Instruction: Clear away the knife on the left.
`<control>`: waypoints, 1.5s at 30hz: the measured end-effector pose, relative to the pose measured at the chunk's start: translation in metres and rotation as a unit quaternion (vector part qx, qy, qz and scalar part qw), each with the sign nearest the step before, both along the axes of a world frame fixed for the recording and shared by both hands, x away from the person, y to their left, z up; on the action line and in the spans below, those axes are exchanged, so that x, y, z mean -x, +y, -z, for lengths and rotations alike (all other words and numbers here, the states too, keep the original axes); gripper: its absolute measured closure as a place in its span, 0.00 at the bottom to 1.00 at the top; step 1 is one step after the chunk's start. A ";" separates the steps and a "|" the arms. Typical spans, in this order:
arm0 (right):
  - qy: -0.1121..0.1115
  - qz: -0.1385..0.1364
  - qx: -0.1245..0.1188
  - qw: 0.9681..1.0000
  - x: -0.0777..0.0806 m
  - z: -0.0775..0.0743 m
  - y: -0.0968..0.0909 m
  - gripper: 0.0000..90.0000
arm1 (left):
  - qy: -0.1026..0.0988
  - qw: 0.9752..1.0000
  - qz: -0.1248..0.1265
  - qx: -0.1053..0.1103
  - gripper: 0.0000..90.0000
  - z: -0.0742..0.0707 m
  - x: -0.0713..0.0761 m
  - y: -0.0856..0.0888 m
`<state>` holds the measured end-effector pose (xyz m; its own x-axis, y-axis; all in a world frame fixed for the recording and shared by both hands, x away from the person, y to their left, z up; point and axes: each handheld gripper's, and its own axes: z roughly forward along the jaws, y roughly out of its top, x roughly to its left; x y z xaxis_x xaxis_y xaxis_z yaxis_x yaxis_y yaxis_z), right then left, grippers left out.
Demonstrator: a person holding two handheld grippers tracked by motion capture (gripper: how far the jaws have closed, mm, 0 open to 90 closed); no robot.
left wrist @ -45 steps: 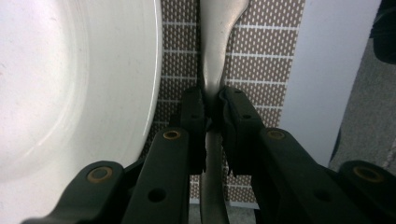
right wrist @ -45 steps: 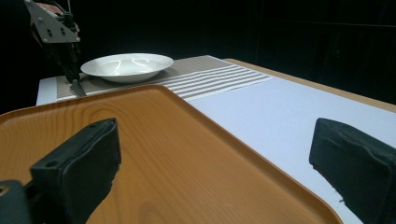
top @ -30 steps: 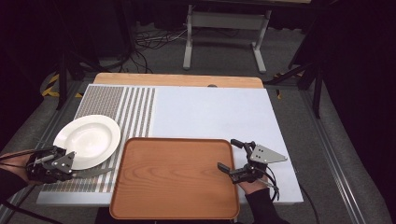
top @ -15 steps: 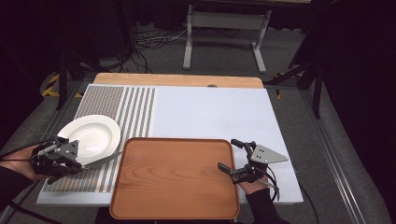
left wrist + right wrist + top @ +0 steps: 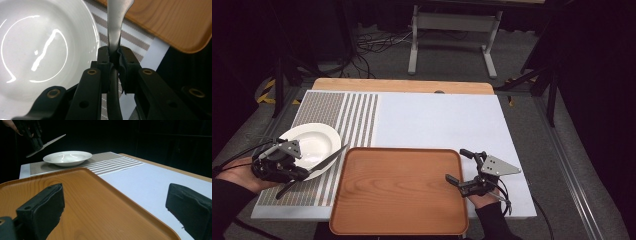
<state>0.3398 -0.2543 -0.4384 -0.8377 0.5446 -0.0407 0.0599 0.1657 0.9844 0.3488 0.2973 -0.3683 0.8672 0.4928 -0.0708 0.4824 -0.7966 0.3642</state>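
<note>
At the left edge of the tabletop, a slim silver table knife is held clear of the surface by the left gripper, whose jaws are clamped on the knife near the junction of handle and blade. In the left gripper view the blade is seen running forward from the closed jaws, between the shallow white ceramic plate and the corner of the rectangular brown wooden tray. In the high view the blade tip lies just beside the tray's left rim, above the striped woven placemat.

The right gripper is rested at the tray's right edge with its jaws apart and nothing between them; the tray's bare surface is seen ahead of them.

The pick-up of the knife is judged complete, and the carry appears to be under way. Placement remains to be done; whether the knife is meant for the tray or the plate cannot be settled from these views, though the tray seems the likelier destination. The plate is untouched and the tray carries nothing yet.
</note>
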 end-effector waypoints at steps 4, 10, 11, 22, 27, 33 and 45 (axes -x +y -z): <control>0.000 0.001 -0.001 1.000 0.000 0.000 0.000 0.03 | 0.011 1.000 -0.015 0.024 0.89 -0.001 -0.002 -0.002; -0.001 0.000 -0.001 1.000 0.000 0.000 -0.001 0.03 | 0.032 0.997 -0.048 0.059 0.90 -0.003 -0.005 -0.008; -0.001 0.001 -0.001 1.000 0.000 -0.001 -0.001 0.03 | 0.033 0.996 -0.051 0.061 0.89 -0.004 -0.006 -0.009; -0.002 0.001 -0.003 1.000 0.001 -0.001 -0.002 0.03 | 0.069 0.986 -0.092 0.119 0.90 -0.009 -0.011 -0.018; -0.002 0.002 -0.004 1.000 0.001 -0.001 -0.002 0.03 | 0.072 0.983 -0.102 0.133 0.89 -0.010 -0.010 -0.023; -0.003 0.003 -0.005 1.000 0.001 -0.001 -0.003 0.03 | 0.074 0.981 -0.113 0.141 0.90 -0.009 -0.007 -0.033; -0.004 0.003 -0.003 1.000 0.002 -0.001 -0.003 0.03 | 0.066 0.978 -0.130 0.149 0.89 -0.009 -0.002 -0.059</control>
<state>0.3381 -0.2573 -0.4370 -0.8337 0.5505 -0.0445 0.0527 0.1596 0.9858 0.3511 0.2387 -0.3595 0.6890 0.6358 -0.3478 0.7130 -0.5087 0.4825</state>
